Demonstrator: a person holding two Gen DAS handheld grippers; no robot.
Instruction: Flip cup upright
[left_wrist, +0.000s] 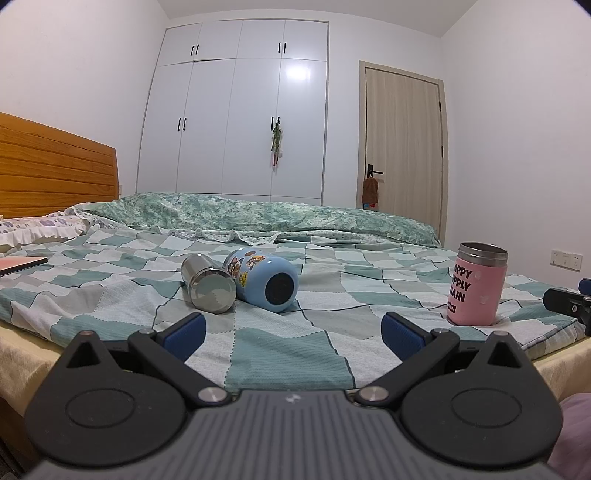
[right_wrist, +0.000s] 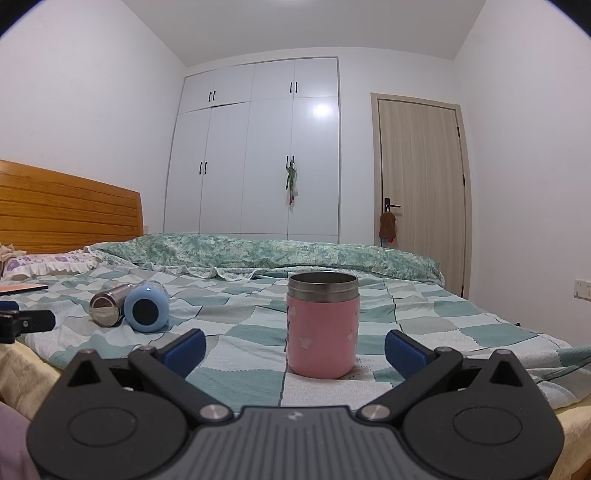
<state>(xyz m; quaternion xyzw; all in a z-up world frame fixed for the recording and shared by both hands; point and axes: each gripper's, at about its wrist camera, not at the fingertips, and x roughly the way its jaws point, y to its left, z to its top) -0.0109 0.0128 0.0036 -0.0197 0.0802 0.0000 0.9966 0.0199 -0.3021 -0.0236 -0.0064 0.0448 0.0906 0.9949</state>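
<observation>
A pink cup with a steel rim stands upright on the checked bedspread, just ahead of my right gripper, which is open and empty. It also shows in the left wrist view at the right. A steel cup and a blue cartoon cup lie on their sides, touching, ahead of my open, empty left gripper. Both lying cups show in the right wrist view, the steel cup and the blue cup, at the left.
A green quilt is bunched along the far side of the bed. A wooden headboard and pillow are at the left, and a flat book lies near them. The bed's front edge is just below both grippers.
</observation>
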